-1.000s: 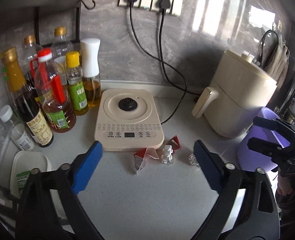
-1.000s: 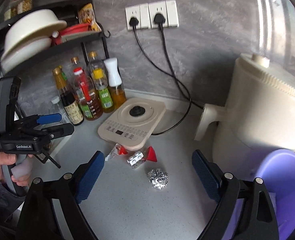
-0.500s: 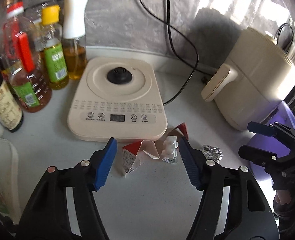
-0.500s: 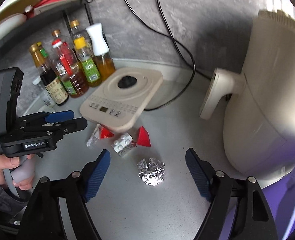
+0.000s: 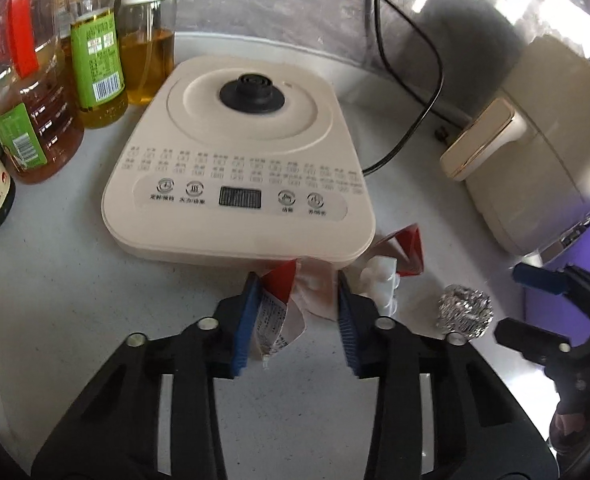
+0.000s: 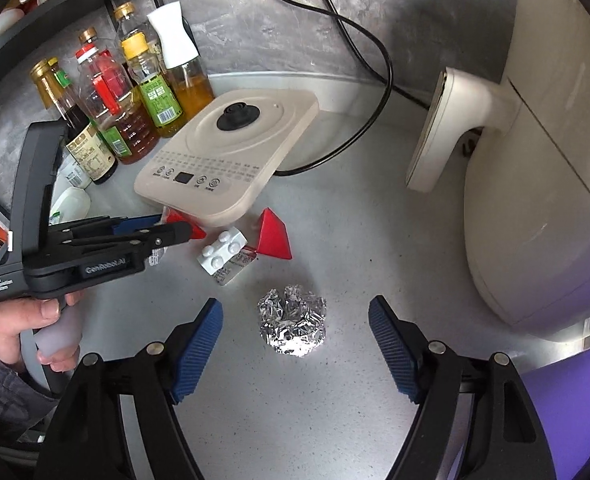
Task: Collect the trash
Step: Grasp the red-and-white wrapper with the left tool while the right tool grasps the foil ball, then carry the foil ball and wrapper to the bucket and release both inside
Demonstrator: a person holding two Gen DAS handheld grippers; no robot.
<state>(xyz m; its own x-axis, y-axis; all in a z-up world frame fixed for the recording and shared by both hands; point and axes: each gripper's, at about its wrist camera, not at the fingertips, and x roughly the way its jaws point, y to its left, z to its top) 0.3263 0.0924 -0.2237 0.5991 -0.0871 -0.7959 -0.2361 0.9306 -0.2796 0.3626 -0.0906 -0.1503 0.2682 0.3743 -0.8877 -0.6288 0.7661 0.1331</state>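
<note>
A torn red-and-white wrapper (image 5: 281, 312) lies on the grey counter just in front of the induction cooker. My left gripper (image 5: 297, 300) is down over it with its jaws closing; the wrapper sits between the blue pads, not visibly squeezed. In the right wrist view the left gripper (image 6: 175, 232) reaches in from the left. Beside the wrapper lie a white blister piece (image 5: 383, 280) (image 6: 223, 254) and a red triangular scrap (image 5: 407, 248) (image 6: 273, 236). A crumpled foil ball (image 6: 293, 326) (image 5: 463, 312) rests between the tips of my open right gripper (image 6: 295, 308) (image 5: 523, 306), apart from both pads.
The beige induction cooker (image 5: 239, 160) stands close behind the trash, its black cord (image 6: 375, 92) running to the wall. Oil and sauce bottles (image 6: 115, 92) crowd the left. A cream air fryer (image 6: 535, 160) fills the right, with a purple bin (image 6: 567, 400) beside it.
Both grippers have sunk toward the counter and drawn nearer the trash. The left jaws have narrowed around the torn wrapper. The foil ball now lies between the right fingertips.
</note>
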